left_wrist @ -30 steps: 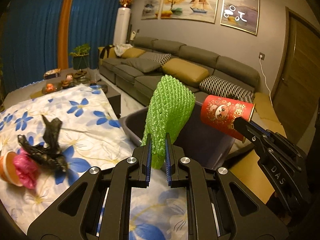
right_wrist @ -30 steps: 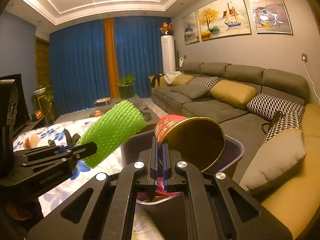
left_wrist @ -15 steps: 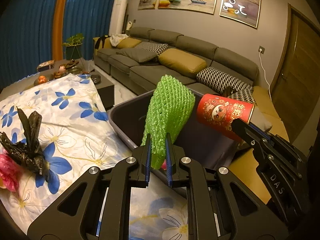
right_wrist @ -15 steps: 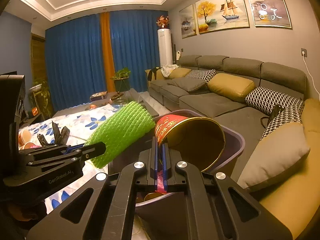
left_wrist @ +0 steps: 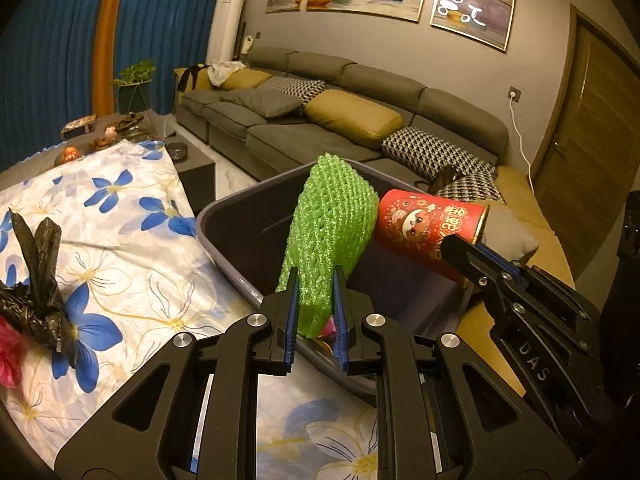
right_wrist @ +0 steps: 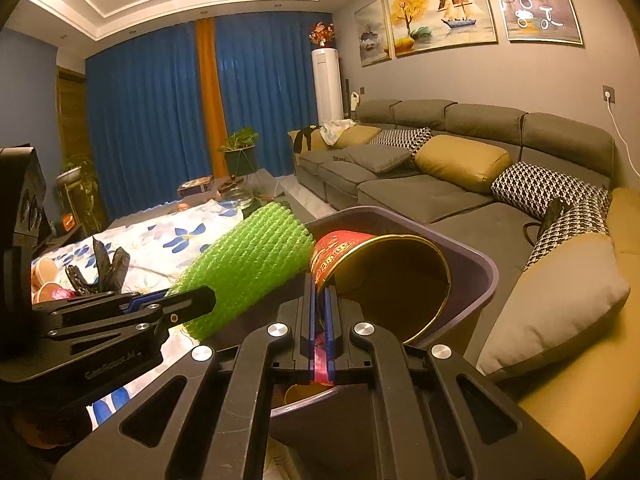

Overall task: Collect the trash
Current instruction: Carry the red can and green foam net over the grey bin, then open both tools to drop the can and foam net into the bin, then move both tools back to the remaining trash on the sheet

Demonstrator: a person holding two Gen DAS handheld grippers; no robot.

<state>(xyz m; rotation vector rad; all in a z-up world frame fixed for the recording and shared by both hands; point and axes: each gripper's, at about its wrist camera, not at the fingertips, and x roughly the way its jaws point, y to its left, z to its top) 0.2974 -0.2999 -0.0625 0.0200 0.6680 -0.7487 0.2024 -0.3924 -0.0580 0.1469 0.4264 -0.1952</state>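
Observation:
My left gripper (left_wrist: 316, 280) holds a green foam net sleeve (left_wrist: 332, 216) upright over the dark purple bin (left_wrist: 224, 216). Its jaws are opening, with the net's lower end still between the blue pads and touching both. My right gripper (right_wrist: 319, 280) is shut on the rim of a red paper cup (right_wrist: 384, 276), tipped on its side with its mouth over the bin's rim (right_wrist: 480, 264). The cup (left_wrist: 424, 228) and net (right_wrist: 252, 256) hang side by side, almost touching. Each view shows the other gripper: the right gripper (left_wrist: 452, 244), the left gripper (right_wrist: 200, 300). Some trash lies at the bin's bottom.
A crumpled black bag (left_wrist: 36, 280) and something pink (left_wrist: 8, 352) lie on the floral tablecloth (left_wrist: 120, 248) left of the bin. Paper cups (right_wrist: 44, 272) sit further left. A grey sofa (left_wrist: 340, 120) with cushions runs behind, and a grey cushion (right_wrist: 560, 312) lies right of the bin.
Both grippers have moved forward and down, so net and cup now hang over the bin's opening. The left jaws stand slightly wider around the net.

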